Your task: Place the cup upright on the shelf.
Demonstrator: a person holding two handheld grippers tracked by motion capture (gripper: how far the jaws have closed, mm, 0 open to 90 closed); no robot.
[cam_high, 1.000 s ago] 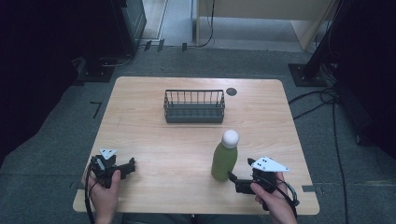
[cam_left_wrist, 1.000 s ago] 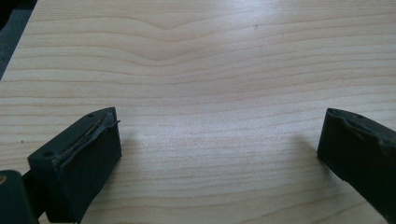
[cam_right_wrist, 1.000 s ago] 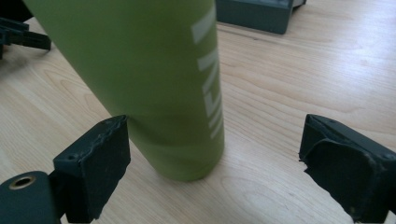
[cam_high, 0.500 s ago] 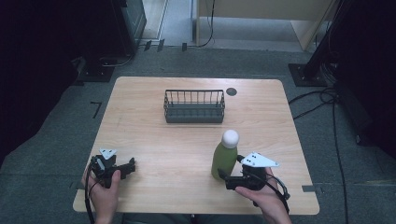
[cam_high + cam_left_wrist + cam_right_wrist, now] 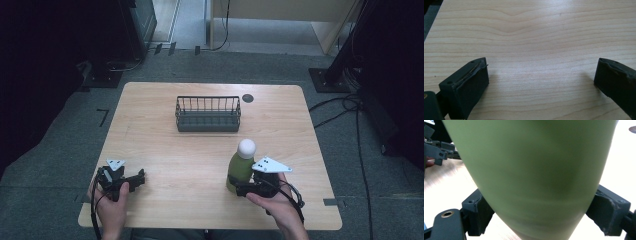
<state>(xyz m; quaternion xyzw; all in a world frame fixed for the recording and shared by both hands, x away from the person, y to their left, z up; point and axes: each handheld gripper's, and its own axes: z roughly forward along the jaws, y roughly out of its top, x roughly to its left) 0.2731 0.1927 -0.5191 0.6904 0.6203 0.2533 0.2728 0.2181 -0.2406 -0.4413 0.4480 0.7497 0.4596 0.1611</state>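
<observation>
A pale wooden worktop stands on a grey floor, with a person's two hands coming in at its near edge, each holding a two-jaw gripper. At the far middle of the worktop sits a dark wire basket, its long side facing the person, and just beyond its right end lies a small dark round disc.

A green bottle with a white rounded cap stands upright on the near right part of the worktop, well apart from the basket. The right gripper, topped by a grey three-cornered plate, is at the bottle's lower body from the person's side. In the right gripper view the bottle's green body bulges between the two black jaws, whose pads sit against its flanks on either side; the jaws have just been closing on it and now grasp the bottle.

The left gripper rests low over the near left corner of the worktop, far from the bottle. In the left gripper view its jaws stand wide apart, released, with bare wood grain between them.
</observation>
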